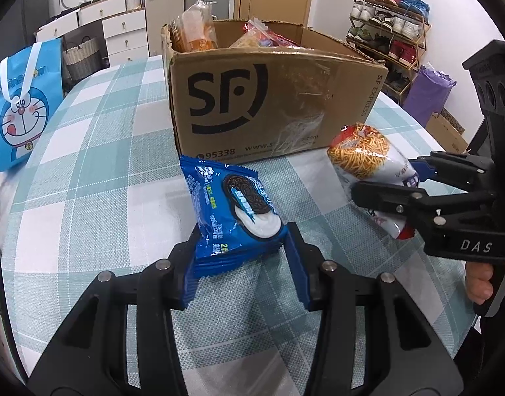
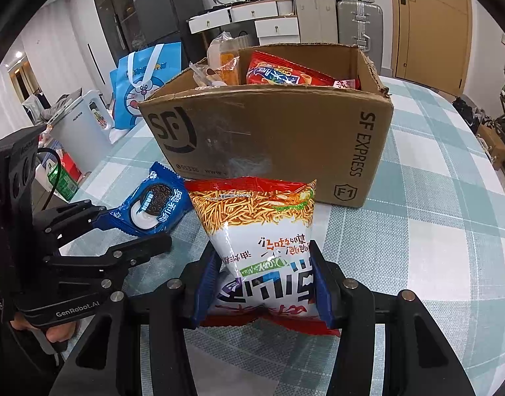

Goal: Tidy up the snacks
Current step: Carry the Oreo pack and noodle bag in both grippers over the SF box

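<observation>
Black grippers (image 1: pixel 240 257) (image 2: pixel 262 283), blue jaw pads, silver screws, white "DAS" and "GenRobot.AI" lettering

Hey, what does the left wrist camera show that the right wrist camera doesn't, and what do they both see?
Only the left wrist view: a shoe rack and a purple bag beyond the table.

Only the right wrist view: a dark fridge, and the red snack bag seen clearly inside the box.

Both: the SF cardboard box, the blue cookie packet clamped in the left hand-held gripper, the noodle snack bag clamped in the right hand-held gripper, the checked tablecloth and the blue cartoon bag.
</observation>
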### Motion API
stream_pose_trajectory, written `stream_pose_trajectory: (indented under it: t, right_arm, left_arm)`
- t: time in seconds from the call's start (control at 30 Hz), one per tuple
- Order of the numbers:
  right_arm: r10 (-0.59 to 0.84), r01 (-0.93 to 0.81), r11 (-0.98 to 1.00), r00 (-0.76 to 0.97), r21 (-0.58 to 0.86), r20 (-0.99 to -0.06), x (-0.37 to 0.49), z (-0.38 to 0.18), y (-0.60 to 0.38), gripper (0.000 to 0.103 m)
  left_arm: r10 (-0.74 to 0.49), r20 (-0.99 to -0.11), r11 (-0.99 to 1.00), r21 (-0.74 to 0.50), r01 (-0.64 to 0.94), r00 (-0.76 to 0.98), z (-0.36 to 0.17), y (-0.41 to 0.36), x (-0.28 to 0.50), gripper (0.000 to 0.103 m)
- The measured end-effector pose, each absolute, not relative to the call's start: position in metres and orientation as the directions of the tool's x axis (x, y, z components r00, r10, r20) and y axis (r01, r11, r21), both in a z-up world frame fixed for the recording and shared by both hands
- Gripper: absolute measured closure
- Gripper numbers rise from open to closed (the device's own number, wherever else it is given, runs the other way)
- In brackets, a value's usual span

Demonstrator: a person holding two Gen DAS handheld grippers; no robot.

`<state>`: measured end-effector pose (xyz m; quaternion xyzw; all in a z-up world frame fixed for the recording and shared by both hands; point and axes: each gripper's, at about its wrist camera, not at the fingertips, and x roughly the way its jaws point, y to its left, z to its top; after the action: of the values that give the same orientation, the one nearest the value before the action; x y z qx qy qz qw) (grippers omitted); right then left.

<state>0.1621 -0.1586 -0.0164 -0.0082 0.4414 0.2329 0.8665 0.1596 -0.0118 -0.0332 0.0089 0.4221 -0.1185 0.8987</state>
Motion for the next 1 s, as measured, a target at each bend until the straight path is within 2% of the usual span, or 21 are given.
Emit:
stream_pose_trajectory:
  t: [0.43,1.0]
  right_arm:
    - [0.409,-0.418,0.887,0.516,0.196,-0.753,0.159,-0.007,-0.162,0.051]
    - [0.449,-0.421,0.881,0.598,0.217,-0.663,0.143,0.038,-0.178,0.051]
  left_arm:
    - [-0.238,-0.719,0.960,-0.071,0.272,0.654,-0.025,-0.021,0.143,0.060]
    - [-0.283,-0.595,0.948,-0.055,0.314,0.752,0.023,-0.025,0.114,0.060]
